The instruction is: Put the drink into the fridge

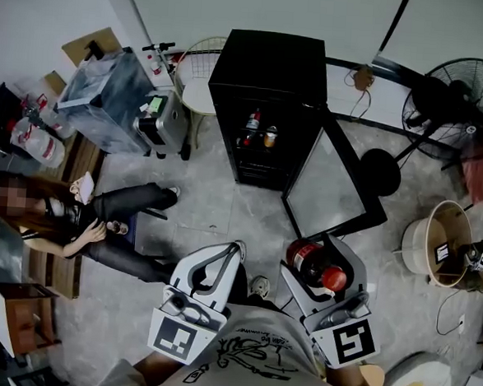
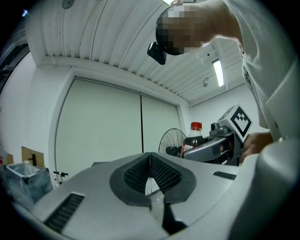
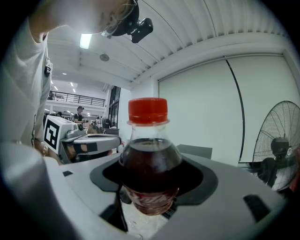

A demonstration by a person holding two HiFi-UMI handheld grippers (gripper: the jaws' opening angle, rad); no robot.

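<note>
A dark cola bottle point(image 3: 149, 159) with a red cap stands upright between the jaws of my right gripper point(image 3: 150, 187), which is shut on it. In the head view that bottle point(image 1: 315, 266) sits in the right gripper point(image 1: 312, 263), a short way in front of the black fridge point(image 1: 270, 75). The fridge's glass door point(image 1: 333, 182) hangs open to the right, and bottles point(image 1: 260, 132) stand on a shelf inside. My left gripper point(image 1: 220, 261) is held beside the right one, shut with nothing in it; its ribbed pads point(image 2: 152, 171) meet. The bottle point(image 2: 191, 139) also shows at right in the left gripper view.
A person point(image 1: 83, 218) sits on the floor at left, legs stretched toward the fridge. Boxes and a clear bin point(image 1: 108, 96) stand at back left. A floor fan point(image 1: 462, 100) and a round basket point(image 1: 436, 243) stand at right. Grey floor lies between me and the fridge.
</note>
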